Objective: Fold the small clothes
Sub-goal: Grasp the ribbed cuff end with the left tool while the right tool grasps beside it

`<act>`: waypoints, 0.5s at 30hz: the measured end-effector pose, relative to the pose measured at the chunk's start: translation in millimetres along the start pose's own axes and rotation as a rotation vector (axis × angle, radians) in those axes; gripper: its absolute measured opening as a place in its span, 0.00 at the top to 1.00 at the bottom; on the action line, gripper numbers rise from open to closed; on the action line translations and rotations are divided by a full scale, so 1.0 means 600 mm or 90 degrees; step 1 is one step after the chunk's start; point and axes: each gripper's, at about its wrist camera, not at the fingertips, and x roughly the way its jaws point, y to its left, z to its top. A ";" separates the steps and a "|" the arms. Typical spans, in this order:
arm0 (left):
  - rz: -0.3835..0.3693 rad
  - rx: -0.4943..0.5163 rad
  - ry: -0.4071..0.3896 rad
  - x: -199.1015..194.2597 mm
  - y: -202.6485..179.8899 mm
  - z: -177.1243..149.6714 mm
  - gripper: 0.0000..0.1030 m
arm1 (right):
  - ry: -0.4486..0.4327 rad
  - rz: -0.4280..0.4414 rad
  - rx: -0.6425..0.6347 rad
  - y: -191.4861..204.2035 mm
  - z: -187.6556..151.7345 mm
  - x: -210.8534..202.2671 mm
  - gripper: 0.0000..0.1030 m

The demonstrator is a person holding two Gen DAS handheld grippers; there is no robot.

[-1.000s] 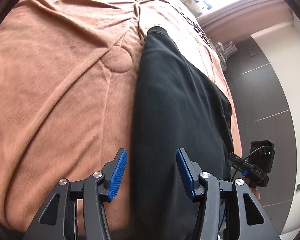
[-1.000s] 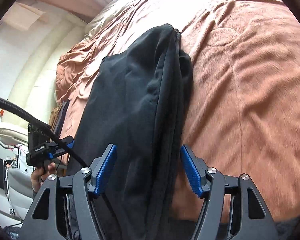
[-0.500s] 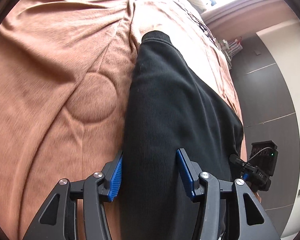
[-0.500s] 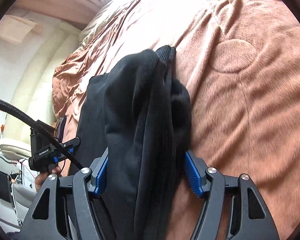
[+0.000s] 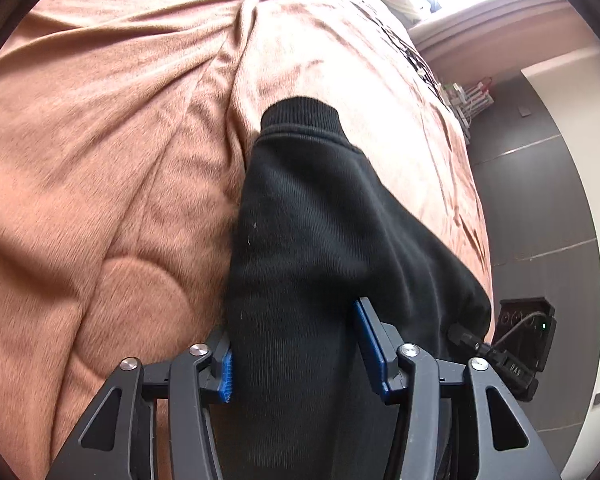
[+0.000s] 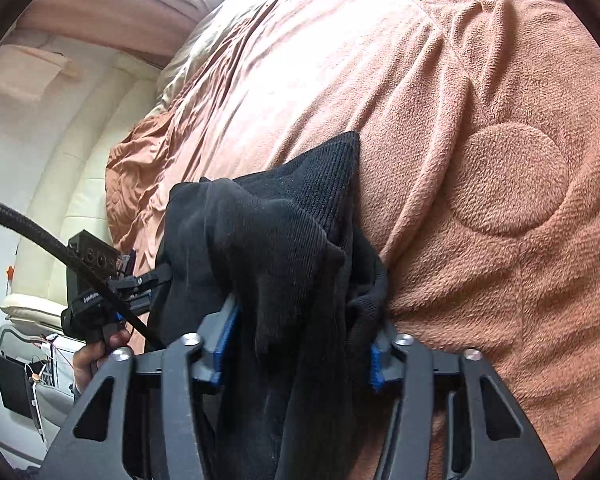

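A black garment (image 5: pixel 320 240) is lying along the brown bedspread (image 5: pixel 100 140), stretching lengthwise away from the left wrist view. It is knit, finely ribbed, with a thicker ribbed cuff (image 5: pixel 300 114) sitting at its far end, slightly raised off the fuzzy cover. From the right wrist view the same black garment (image 6: pixel 292 248) is bunching up in thick, layered folds, one ribbed corner (image 6: pixel 336 168) pointing up and away, the rest drooping in soft rumpled creases.

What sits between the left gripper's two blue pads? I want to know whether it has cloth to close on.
Black garment fills the gap between the left gripper pads, in the left wrist view.
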 end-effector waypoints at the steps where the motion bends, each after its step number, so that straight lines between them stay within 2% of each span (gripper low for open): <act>1: 0.004 0.001 0.000 0.001 -0.003 0.002 0.63 | 0.000 -0.004 -0.004 0.002 -0.001 -0.004 0.64; 3: 0.009 0.011 -0.002 -0.005 -0.010 -0.003 0.76 | -0.006 -0.016 -0.023 0.015 -0.008 -0.019 0.72; 5: 0.010 0.030 -0.012 -0.018 -0.022 -0.009 0.84 | -0.015 -0.032 -0.044 0.035 -0.012 -0.032 0.75; 11: -0.027 0.056 -0.033 -0.071 -0.053 -0.027 0.87 | -0.030 -0.071 -0.081 0.084 -0.027 -0.065 0.76; 15: -0.049 0.075 -0.047 -0.101 -0.076 -0.039 0.88 | -0.038 -0.070 -0.079 0.097 -0.042 -0.087 0.76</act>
